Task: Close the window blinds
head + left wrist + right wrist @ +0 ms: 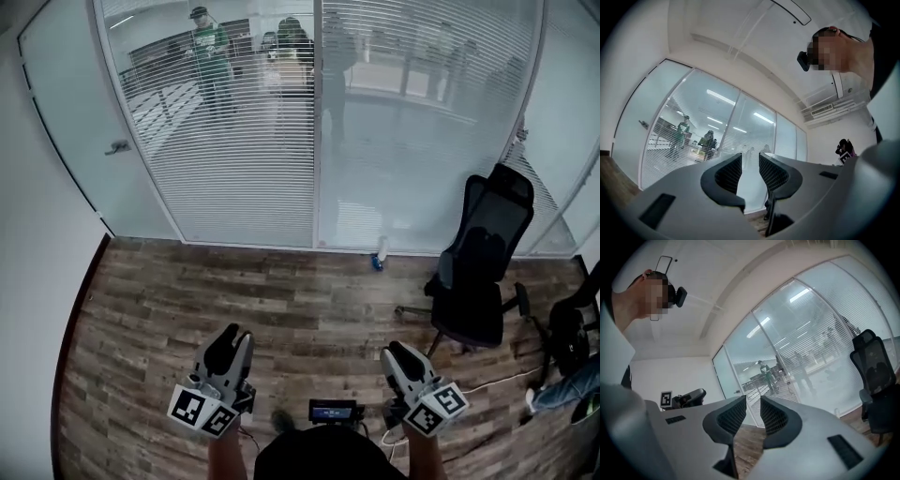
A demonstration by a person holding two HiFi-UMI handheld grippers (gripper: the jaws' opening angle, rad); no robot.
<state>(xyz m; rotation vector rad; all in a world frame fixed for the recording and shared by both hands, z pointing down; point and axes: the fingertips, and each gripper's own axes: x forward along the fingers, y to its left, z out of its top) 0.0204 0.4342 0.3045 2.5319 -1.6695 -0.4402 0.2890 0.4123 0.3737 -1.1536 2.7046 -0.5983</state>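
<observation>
A glass partition wall (427,131) fills the far side of the room, and the window blinds (234,159) hang across its panels, their horizontal slats open enough that people (211,56) show through them. Wood-plank floor (281,295) runs from the wall back to the person. A frosted door (66,112) stands left of the blinds. A black office chair (480,272) sits on the right, near the glass. The left gripper (230,337) and right gripper (395,354) are low over the floor, well apart from the blinds, each with jaws slightly parted and nothing between them. A small bottle (379,254) stands at the wall's foot.
</observation>
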